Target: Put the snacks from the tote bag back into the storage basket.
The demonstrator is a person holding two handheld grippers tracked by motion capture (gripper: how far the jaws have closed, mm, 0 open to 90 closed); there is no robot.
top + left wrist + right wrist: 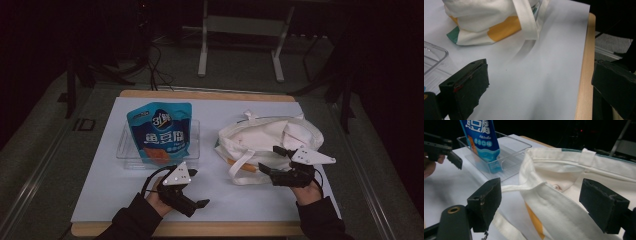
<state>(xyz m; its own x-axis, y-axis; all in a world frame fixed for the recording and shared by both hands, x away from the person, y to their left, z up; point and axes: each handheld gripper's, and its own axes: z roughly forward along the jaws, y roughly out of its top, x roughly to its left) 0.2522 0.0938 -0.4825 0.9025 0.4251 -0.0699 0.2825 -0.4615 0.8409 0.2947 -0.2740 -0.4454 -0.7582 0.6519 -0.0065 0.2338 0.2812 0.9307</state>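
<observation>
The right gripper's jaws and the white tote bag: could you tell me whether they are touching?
Apart. In the right gripper view the right gripper stands open, the tote bag lying between and beyond its jaws with gaps.

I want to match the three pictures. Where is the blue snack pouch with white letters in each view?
High view: the blue snack pouch stands left of centre in the clear plastic tray.
Left gripper view: I cannot find the pouch.
Right gripper view: pouch at upper left.
Shared landmark: the white cloth tote bag.
</observation>
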